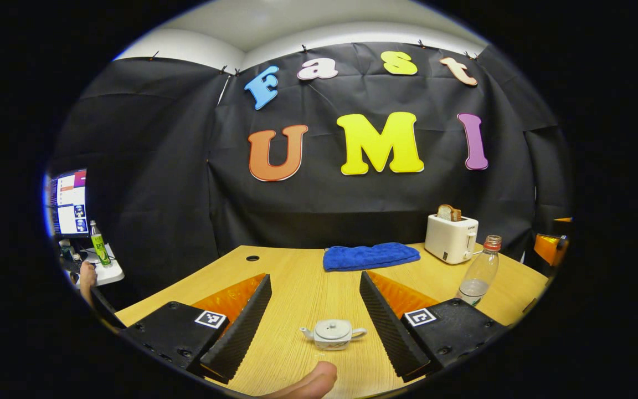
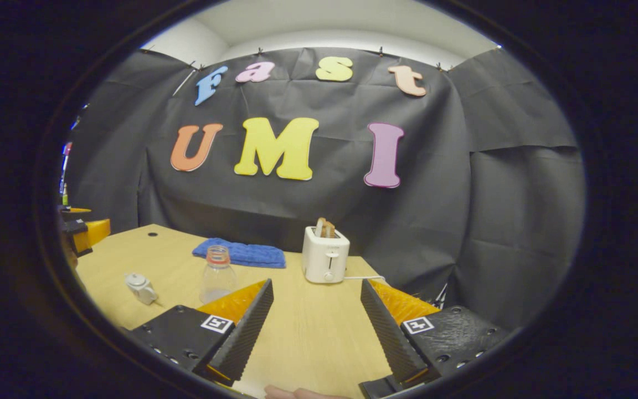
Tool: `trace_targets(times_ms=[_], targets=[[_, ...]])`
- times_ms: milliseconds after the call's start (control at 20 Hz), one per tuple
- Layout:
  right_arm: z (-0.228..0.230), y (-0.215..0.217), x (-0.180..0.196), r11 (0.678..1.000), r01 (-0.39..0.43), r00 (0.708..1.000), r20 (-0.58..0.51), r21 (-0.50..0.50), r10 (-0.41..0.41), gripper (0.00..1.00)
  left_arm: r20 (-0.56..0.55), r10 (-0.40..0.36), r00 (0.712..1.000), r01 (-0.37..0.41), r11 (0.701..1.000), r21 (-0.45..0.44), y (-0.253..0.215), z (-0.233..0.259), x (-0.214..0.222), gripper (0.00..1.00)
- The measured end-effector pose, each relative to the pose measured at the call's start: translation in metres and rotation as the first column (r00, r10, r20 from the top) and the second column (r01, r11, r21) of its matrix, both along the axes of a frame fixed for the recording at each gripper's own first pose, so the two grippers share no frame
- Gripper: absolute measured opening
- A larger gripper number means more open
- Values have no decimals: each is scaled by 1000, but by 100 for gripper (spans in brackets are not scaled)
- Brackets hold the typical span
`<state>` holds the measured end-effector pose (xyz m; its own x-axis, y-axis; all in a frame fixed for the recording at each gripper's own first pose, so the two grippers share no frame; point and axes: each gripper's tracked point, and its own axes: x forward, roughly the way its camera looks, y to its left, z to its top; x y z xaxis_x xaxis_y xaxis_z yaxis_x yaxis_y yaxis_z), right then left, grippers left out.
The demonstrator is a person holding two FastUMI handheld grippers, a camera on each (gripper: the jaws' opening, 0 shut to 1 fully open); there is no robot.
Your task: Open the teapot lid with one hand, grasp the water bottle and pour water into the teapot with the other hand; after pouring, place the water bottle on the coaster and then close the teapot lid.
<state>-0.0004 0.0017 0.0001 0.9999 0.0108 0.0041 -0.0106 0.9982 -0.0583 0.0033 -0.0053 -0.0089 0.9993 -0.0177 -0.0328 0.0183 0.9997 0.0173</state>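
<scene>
A small white teapot [image 1: 333, 334] with its lid on stands on the wooden table [image 1: 297, 288], low between the fingers of my left gripper [image 1: 314, 321], which is open and holds nothing. A clear water bottle [image 1: 479, 271] with a little water stands upright to the right of it. In the right gripper view the teapot [image 2: 140, 288] sits at the far left and the bottle [image 2: 217, 274] just beyond my left finger. My right gripper [image 2: 314, 324] is open over bare table [image 2: 308, 332].
A white toaster [image 1: 451, 237] with toast stands at the back right, a folded blue cloth [image 1: 370, 256] lies at the back middle. The toaster [image 2: 325, 255] and cloth [image 2: 241, 253] also appear ahead of the right gripper. A monitor [image 1: 68, 202] and a green bottle [image 1: 99, 244] stand off the table at left.
</scene>
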Motion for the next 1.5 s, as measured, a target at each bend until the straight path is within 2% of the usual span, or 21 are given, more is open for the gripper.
trace_targets(times_ms=[150,250,450,600,700,750,900,1150,1300,1350,1400,1500], targets=[[-2,1,2,1000,-18,1000,-5,-2,18,95,-14,6,1000,-6,1000,-4,2,-4,4,100],[-1,2,3,1000,-18,1000,-7,-10,18,97,-11,1,1000,-1,1000,-8,3,-7,8,100],[-3,2,3,1000,-17,1000,-8,-21,17,95,8,-42,999,42,998,-44,-6,-12,22,100],[-8,1,3,1000,-3,1000,-20,-30,3,93,-9,-50,999,50,998,-45,-10,-30,36,100],[-8,1,4,1000,-1,1000,-23,-30,1,95,-20,-79,997,78,997,-26,-20,-44,46,100],[-9,0,4,1000,0,1000,-24,-29,-1,98,-44,-78,996,78,997,-10,-20,-55,51,100],[-9,-3,4,1000,22,999,-25,-18,-23,95,-114,-68,991,72,997,29,-21,-87,63,100],[-8,-12,8,998,55,998,-24,0,-55,98,-165,-74,984,74,997,-4,-26,-113,73,100],[-9,-10,9,999,53,998,-26,2,-53,95,-205,-87,975,78,996,-51,-29,-128,79,85],[-9,-9,9,999,52,998,-27,1,-52,95,-214,-97,972,85,994,-66,-32,-131,78,84],[-8,-8,10,999,51,998,-28,0,-51,98,-210,-99,973,85,994,-75,-32,-132,76,80],[-10,-6,9,999,48,998,-29,-3,-48,95,-187,-97,978,83,993,-80,-29,-127,78,73]])
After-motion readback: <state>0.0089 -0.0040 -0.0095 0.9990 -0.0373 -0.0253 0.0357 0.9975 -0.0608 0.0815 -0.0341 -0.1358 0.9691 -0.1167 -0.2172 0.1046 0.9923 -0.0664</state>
